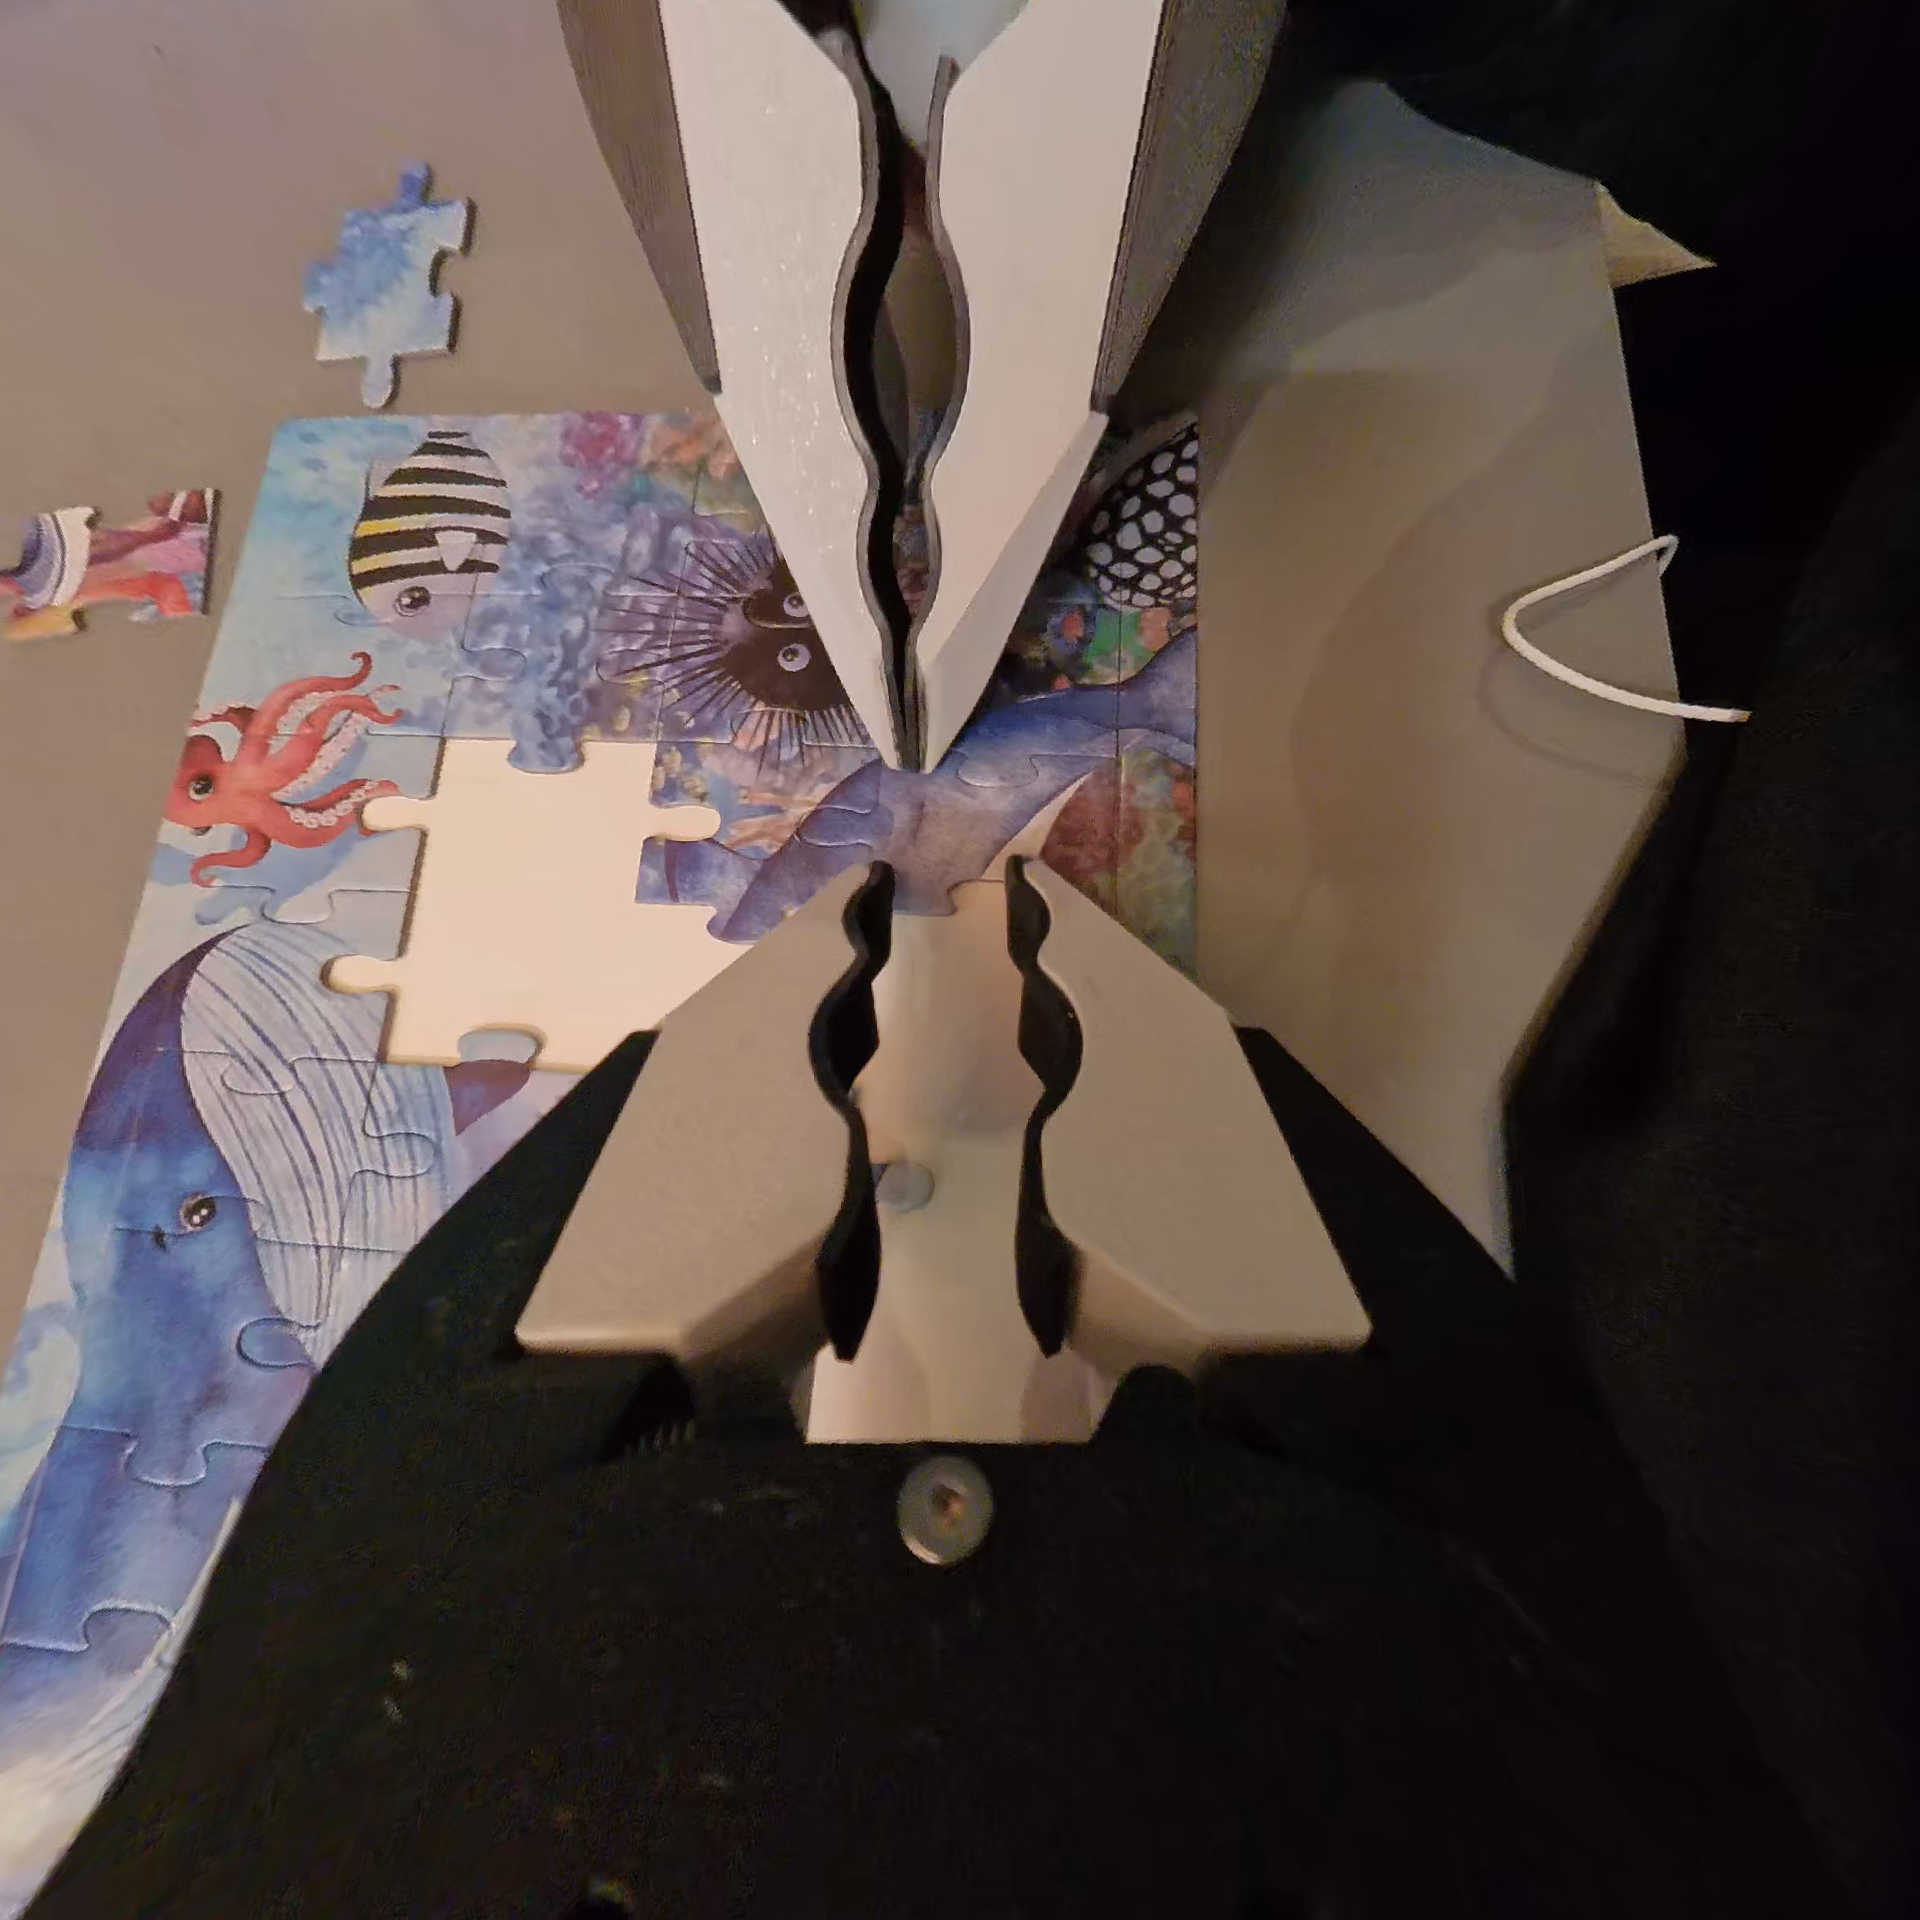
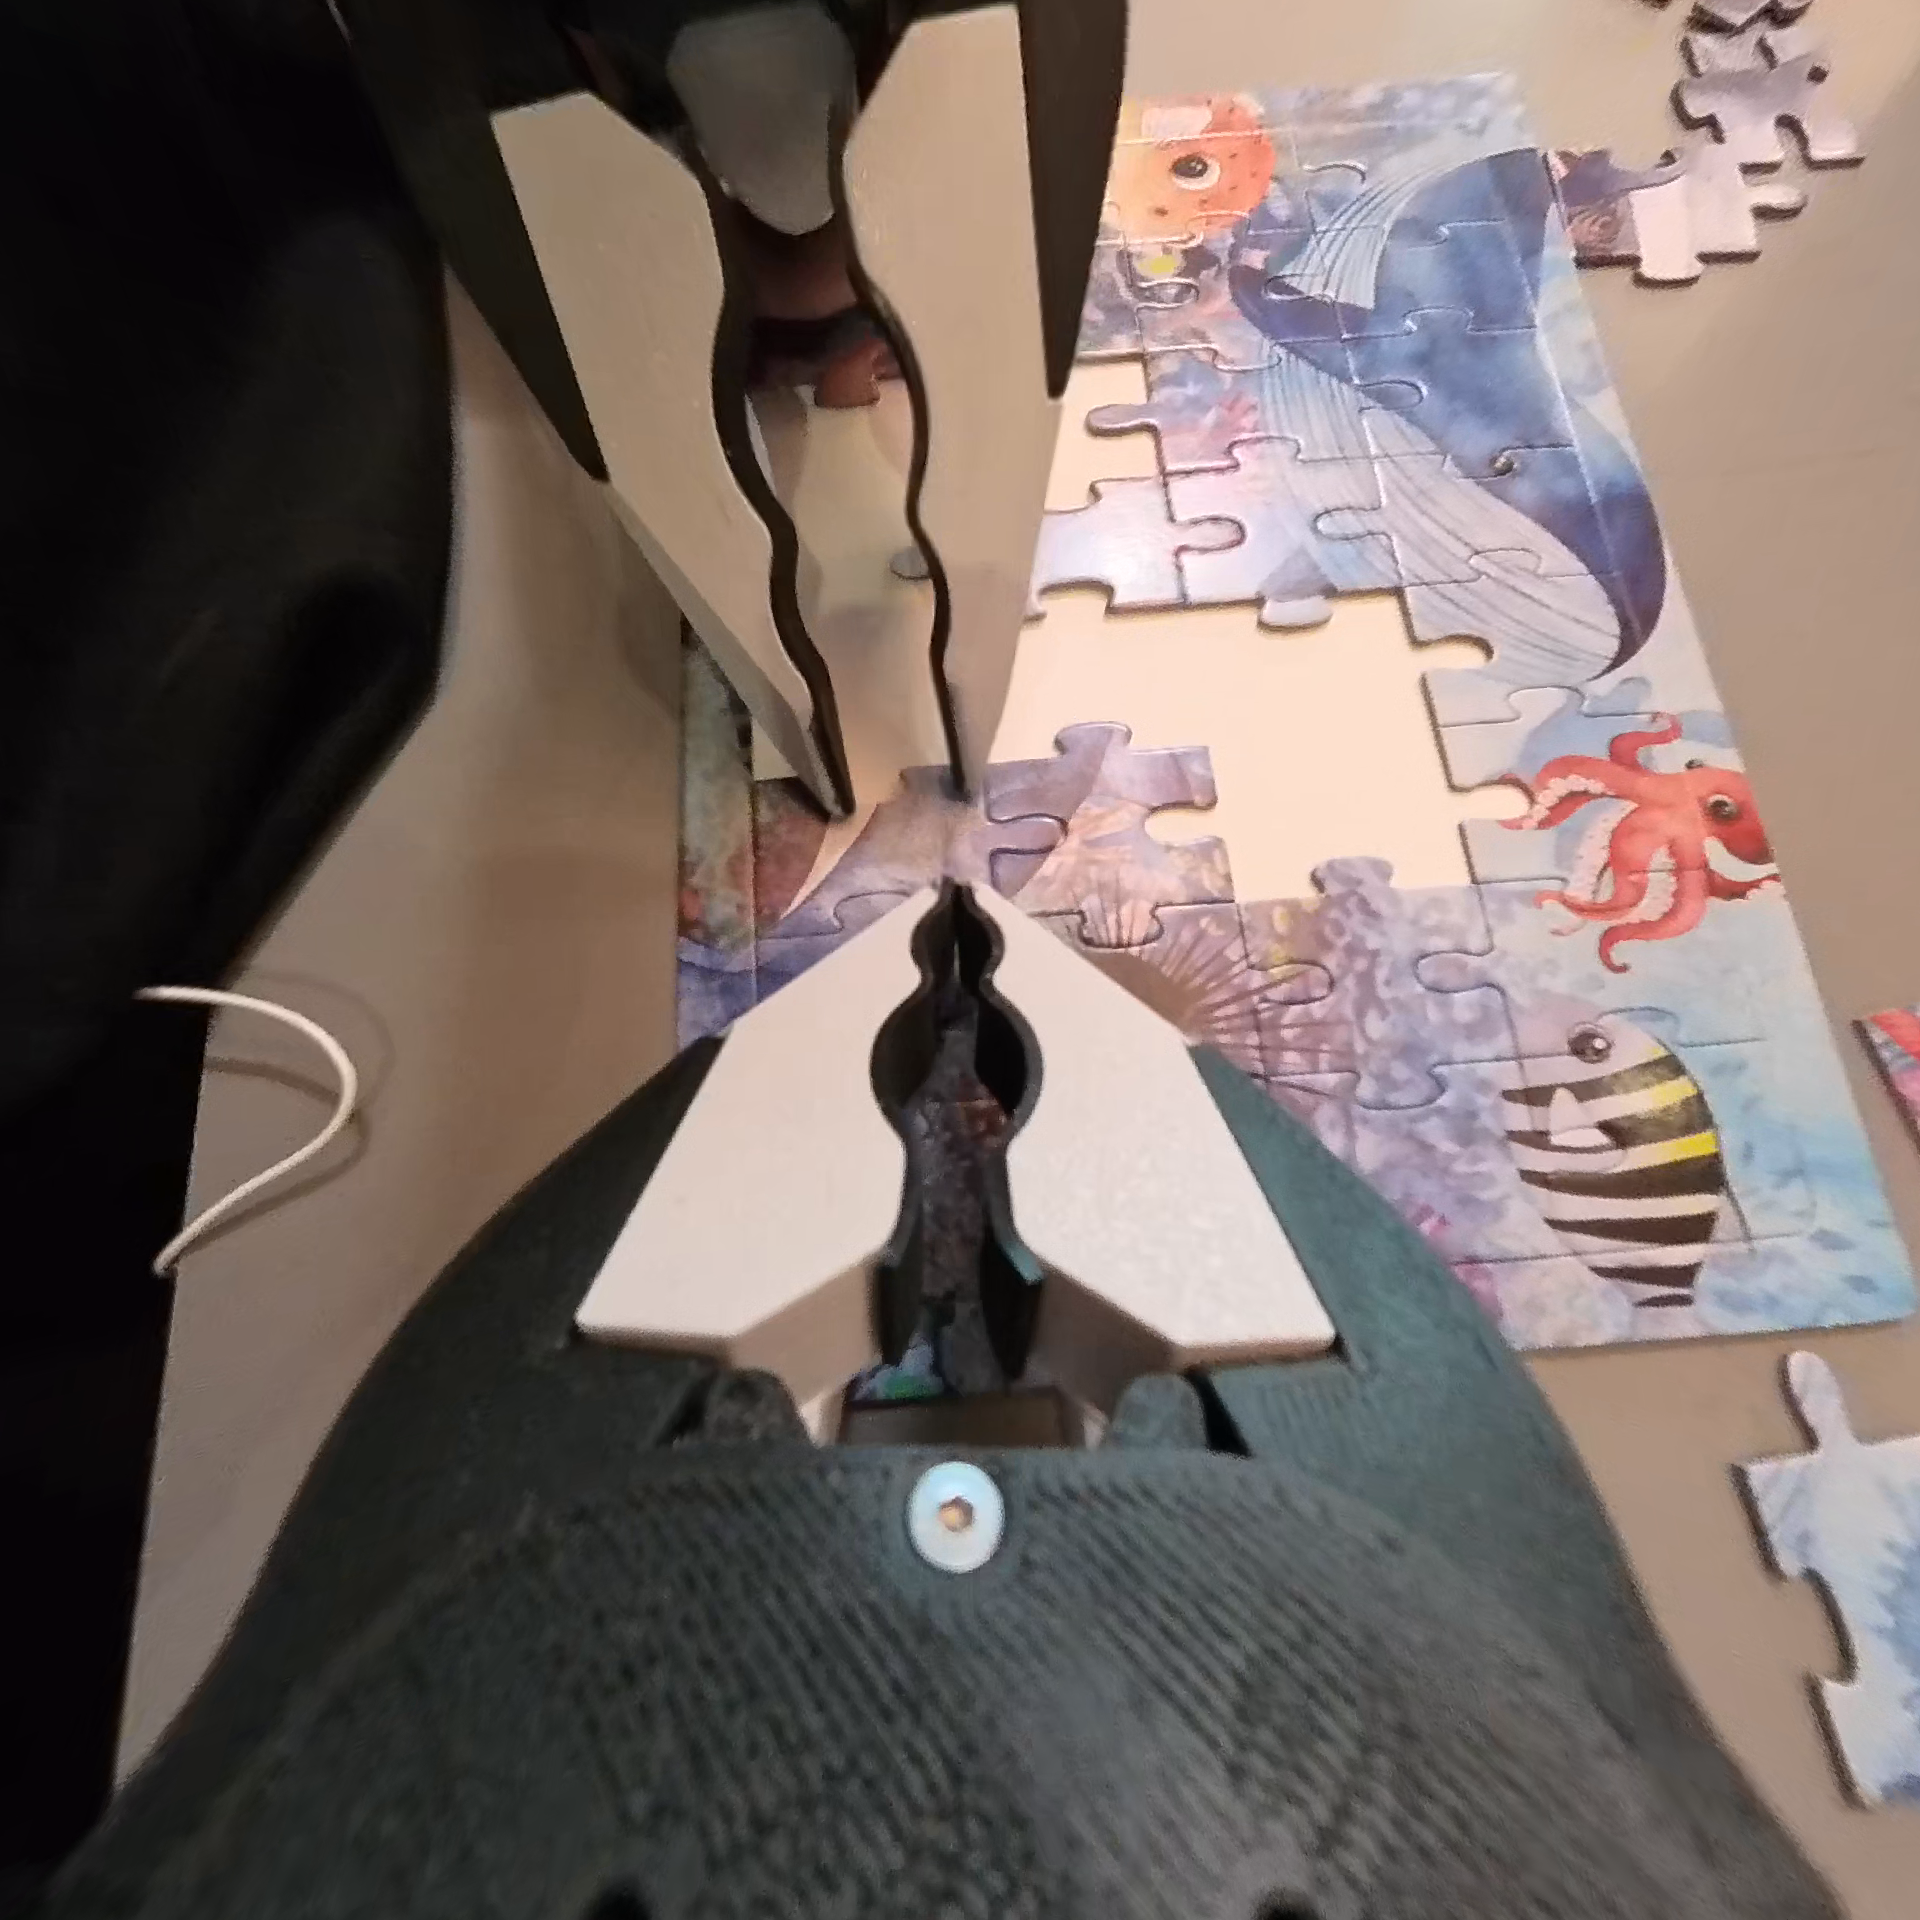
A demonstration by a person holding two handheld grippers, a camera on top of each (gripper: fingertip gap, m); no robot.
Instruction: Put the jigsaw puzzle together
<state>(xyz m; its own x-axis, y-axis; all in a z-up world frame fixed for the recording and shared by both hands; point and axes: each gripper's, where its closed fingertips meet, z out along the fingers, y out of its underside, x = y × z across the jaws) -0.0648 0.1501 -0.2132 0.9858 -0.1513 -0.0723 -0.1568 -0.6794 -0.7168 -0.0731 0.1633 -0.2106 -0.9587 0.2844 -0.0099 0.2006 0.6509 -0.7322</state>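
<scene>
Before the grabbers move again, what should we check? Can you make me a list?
1. Right gripper grips the held piece: ok, shut on it.
2. Left gripper free: ok, open and empty.
3. Gap in the puzzle is bare: ok.
4. Held piece matches the gap: cannot tell, it is mostly hidden.
5. Room between the grippers: not ok, their tips almost meet.
6. Loose blue piece lies apart from the puzzle: ok.

The two tongs meet tip to tip over the puzzle (image 1: 343, 1091), crowding that edge. Open counter (image 1: 156, 260) lies beyond, dotted with a loose piece (image 1: 387, 281).
</scene>
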